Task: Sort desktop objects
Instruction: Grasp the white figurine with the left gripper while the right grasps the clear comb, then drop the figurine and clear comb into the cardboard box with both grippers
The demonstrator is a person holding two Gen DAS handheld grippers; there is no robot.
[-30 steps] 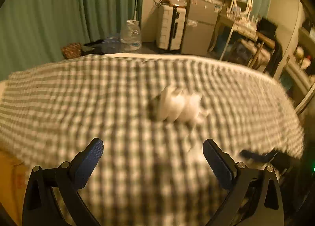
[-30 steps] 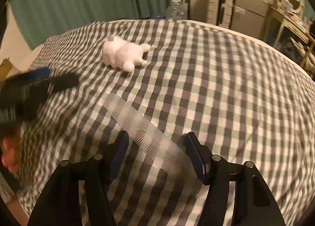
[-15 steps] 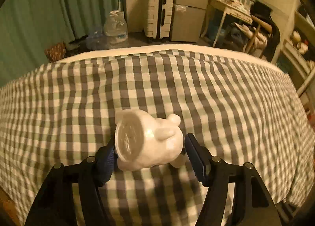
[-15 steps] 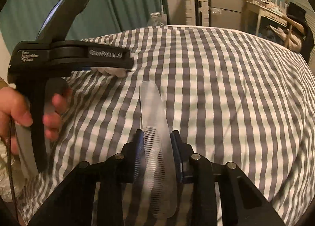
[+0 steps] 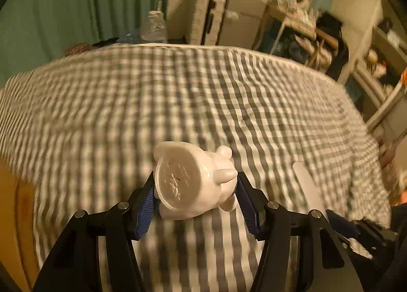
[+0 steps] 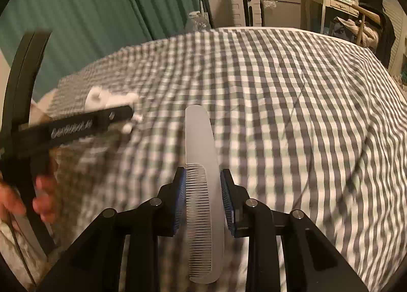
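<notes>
My left gripper (image 5: 195,190) is shut on a white animal figurine (image 5: 193,180) and holds it on its side, base toward the camera, over the checked cloth (image 5: 178,93). The figurine also shows blurred in the right wrist view (image 6: 106,100), behind the left gripper's black body (image 6: 71,129). My right gripper (image 6: 203,185) is shut on a translucent white comb (image 6: 201,164), its teeth to the left and its handle pointing away. The comb's handle end shows in the left wrist view (image 5: 304,180) at the lower right.
The grey-and-white checked cloth (image 6: 292,103) covers the whole surface. Beyond its far edge stand a green curtain (image 6: 101,4), a water bottle (image 5: 155,26), a white suitcase (image 6: 244,7) and a cabinet (image 6: 279,2). A hand (image 6: 40,195) holds the left gripper's handle.
The left gripper closed on the figurine and has lifted it off the cloth. The right gripper closed on the comb and has raised it; both views have shifted.
</notes>
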